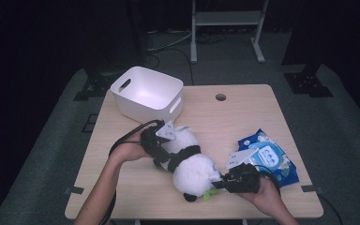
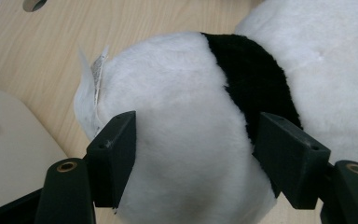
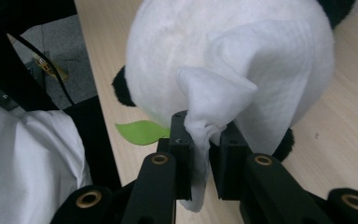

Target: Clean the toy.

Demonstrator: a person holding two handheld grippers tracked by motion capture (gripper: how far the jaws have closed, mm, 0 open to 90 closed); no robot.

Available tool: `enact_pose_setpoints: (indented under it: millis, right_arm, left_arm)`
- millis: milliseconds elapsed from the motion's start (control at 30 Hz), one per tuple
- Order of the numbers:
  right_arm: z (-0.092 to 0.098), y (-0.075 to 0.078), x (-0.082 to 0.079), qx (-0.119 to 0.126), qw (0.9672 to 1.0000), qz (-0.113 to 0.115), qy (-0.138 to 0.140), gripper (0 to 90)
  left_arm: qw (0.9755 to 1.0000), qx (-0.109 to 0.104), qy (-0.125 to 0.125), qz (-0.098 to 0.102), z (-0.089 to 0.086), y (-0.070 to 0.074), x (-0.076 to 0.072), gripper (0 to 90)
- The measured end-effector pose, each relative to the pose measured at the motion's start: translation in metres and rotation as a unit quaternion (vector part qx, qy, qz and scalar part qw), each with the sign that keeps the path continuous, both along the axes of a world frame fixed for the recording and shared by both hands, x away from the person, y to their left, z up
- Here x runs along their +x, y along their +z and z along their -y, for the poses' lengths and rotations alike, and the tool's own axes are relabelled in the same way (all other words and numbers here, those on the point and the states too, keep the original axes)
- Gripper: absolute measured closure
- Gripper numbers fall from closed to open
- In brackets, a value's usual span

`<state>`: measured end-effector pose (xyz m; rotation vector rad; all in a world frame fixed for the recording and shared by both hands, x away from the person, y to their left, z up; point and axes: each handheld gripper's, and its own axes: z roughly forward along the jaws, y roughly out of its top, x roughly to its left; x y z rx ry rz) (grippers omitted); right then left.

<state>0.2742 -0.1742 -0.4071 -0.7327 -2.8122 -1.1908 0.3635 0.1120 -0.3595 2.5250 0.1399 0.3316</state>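
Plush panda [image 1: 190, 164]: lying on its side on the wooden table [image 1: 243, 115], near the front edge, between the white bin [image 1: 147, 93] and the blue wipes pack [image 1: 268, 157].

Left gripper [image 1: 161, 145]: jaws set around the panda's white rump beside the black band, pads pressed into the fur on both sides. Clamped on the toy.

Right gripper [image 3: 204, 140]: jaws clenched on a bunched fold of white wipe [image 3: 242, 74], the rest of the sheet draped against the panda's head.

Handling, as judged:
- Panda: light, soft, compressible. Yields under the pads, so a deep grip across the body, as held now, likely steadier than a pinch on an ear or limb. Fur not slippery, but apt to roll if pushed from one side only.
- Wipe: thin, limp, possibly damp; no stiffness of its own. Best taken by a gathered fold, not a single edge, to avoid slipping out or tearing.
- Pressure against the head likely to shift the toy unless braced by the left gripper.

Hidden or unclear:
- Panda's face turned away or covered by the wipe; not readable.
- Small sewn label [image 2: 98, 70] at the rump: print too blurred to read.
- Green leaf-shaped piece [image 3: 142, 132] under the head: attachment cannot be told.
- Wipes pack partly covered by the right hand [image 1: 267, 192]; flap state unclear.
- Bin contents not discernible.
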Motion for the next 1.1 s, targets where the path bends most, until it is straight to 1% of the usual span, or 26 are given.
enact_pose_setpoints:
  millis: [33,100,200,233,267,367,433,633,733,833,1000,1100]
  right_arm:
    - [0.001,0.000,0.003,-0.001,1.0000,0.004,-0.005,79.3]
    - [0.002,0.000,0.008,-0.004,0.9999,0.005,-0.014,79.5]
    - [0.005,0.000,0.018,-0.013,0.9994,0.013,-0.029,79.7]
    - [0.006,0.000,0.022,-0.013,0.9992,0.012,-0.036,79.7]
    - [0.007,0.000,0.026,-0.016,0.9989,0.016,-0.041,79.7]
    - [0.009,0.000,0.037,-0.021,0.9979,0.018,-0.059,79.8]
    - [0.010,-0.001,0.046,-0.026,0.9971,0.023,-0.069,79.9]
    - [0.010,-0.002,0.070,-0.032,0.9945,0.028,-0.096,80.2]
    - [0.010,-0.004,0.079,-0.026,0.9939,0.028,-0.103,80.1]
    - [0.012,-0.003,0.082,-0.022,0.9939,0.026,-0.104,80.0]
    - [0.020,0.002,0.072,-0.021,0.9939,0.031,-0.104,79.4]
    - [0.026,0.008,0.065,-0.016,0.9939,0.036,-0.103,79.4]
  left_arm:
    - [1.0000,0.004,0.000,-0.001,0.000,0.000,-0.001,29.4]
    - [1.0000,0.005,0.001,-0.002,-0.002,0.000,-0.003,29.3]
    - [1.0000,0.008,-0.001,-0.002,-0.005,-0.001,-0.005,29.1]
    - [1.0000,0.007,0.002,-0.003,-0.007,-0.001,-0.007,29.1]
    - [1.0000,0.008,0.001,-0.003,-0.008,-0.002,-0.008,29.2]
    - [1.0000,0.007,0.000,-0.004,-0.012,-0.002,-0.013,29.2]
    - [1.0000,0.007,-0.001,-0.003,-0.014,-0.002,-0.017,29.1]
    - [0.9999,0.007,-0.012,-0.004,-0.019,-0.002,-0.028,29.2]
    - [0.9999,0.006,-0.011,0.000,-0.021,-0.003,-0.031,29.2]
    - [1.0000,-0.001,-0.005,0.003,-0.022,-0.003,-0.032,29.4]
    - [0.9997,-0.019,0.007,0.017,-0.025,0.006,-0.029,29.3]
    - [0.9996,-0.015,0.011,0.019,-0.024,0.008,-0.027,29.1]
